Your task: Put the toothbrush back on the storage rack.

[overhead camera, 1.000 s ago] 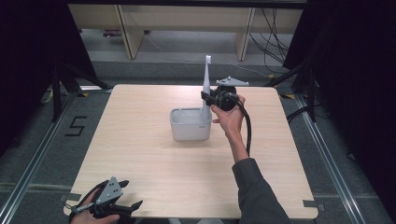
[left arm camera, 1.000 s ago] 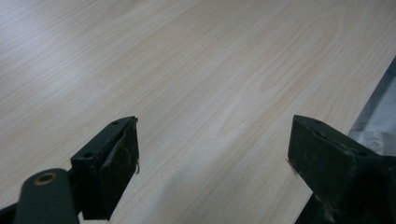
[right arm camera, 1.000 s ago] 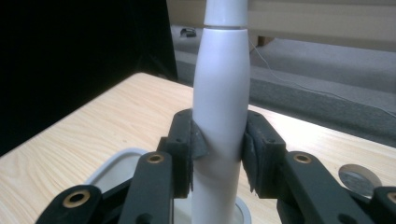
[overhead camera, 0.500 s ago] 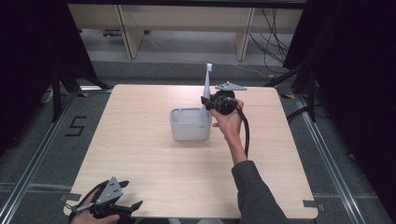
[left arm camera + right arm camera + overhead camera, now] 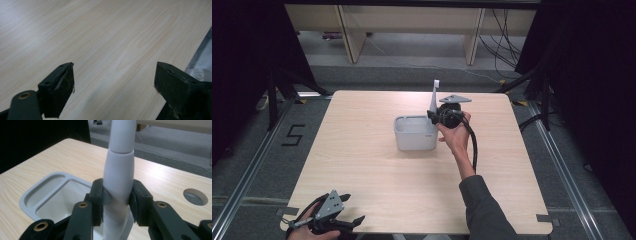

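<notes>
White toothbrush (image 5: 119, 170) upright, handle base at right rim of grey holder (image 5: 414, 133) mid-surface (image 5: 362, 165), likely for lowering in. Right claw (image 5: 117, 195) clamps handle both sides, keeping it vertical. Left claw (image 5: 113, 82) wide, empty, idle at near surface edge.

Container (image 5: 414, 134) sits on the table (image 5: 362, 165) slightly behind centre. Right gripper (image 5: 435, 116) just right of it, at its right rim, with the toothbrush (image 5: 434, 97) upright between the jaws (its base hidden behind the container wall). Left gripper (image 5: 347, 224) at the near left corner, well apart from both, over bare tabletop.
</notes>
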Available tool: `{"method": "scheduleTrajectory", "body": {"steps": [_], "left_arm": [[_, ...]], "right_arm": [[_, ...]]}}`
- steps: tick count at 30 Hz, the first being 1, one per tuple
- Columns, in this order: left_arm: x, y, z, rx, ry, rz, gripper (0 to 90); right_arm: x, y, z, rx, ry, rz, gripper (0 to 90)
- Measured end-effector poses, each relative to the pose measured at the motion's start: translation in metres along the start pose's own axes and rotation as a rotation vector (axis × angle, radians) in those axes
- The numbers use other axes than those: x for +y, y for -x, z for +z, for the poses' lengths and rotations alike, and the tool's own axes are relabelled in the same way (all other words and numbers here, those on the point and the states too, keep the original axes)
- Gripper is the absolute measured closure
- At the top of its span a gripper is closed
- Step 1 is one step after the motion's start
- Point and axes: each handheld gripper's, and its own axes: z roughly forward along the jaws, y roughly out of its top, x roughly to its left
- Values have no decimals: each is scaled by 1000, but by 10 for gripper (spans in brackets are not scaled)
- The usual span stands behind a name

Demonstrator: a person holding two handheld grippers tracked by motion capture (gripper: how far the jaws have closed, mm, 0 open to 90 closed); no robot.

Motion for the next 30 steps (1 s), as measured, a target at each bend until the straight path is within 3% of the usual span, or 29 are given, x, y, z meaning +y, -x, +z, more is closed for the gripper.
{"method": "scheduleTrajectory", "body": {"steps": [4, 8, 10, 12, 19, 21, 23, 25, 26, 29, 30], "left_arm": [[-1, 3, -1, -2, -16, -37, 162], [-1, 3, 0, -10, -15, -48, 162], [-1, 2, 0, -10, -10, -28, 162], [-1, 2, 0, -10, -12, -28, 162], [-1, 2, 0, -10, -10, -33, 162], [-1, 3, 0, -10, -9, -35, 162], [-1, 2, 1, -10, -9, -34, 162], [-1, 3, 1, -12, -4, -40, 162], [-1, 3, 1, -15, -8, -37, 162], [-1, 3, 1, -11, -6, -35, 162], [-1, 3, 2, -11, -5, -37, 162]], "right_arm": [[-4, 0, 2, -6, -8, -9, 663], [-6, 0, 3, -14, -24, -14, 664], [-7, 1, 4, -19, -25, -41, 664], [-7, 0, 5, -15, -32, -21, 664], [-10, 0, 7, -21, -36, -50, 666], [-12, -1, 7, -30, -40, -24, 667], [-12, 1, 8, -26, -41, -48, 669], [-13, 0, 7, -25, -33, -20, 668], [-12, 0, 6, -28, -37, -29, 665], [-12, 1, 6, -34, -23, -49, 642], [-11, 0, 6, -33, -36, -41, 596]]}}
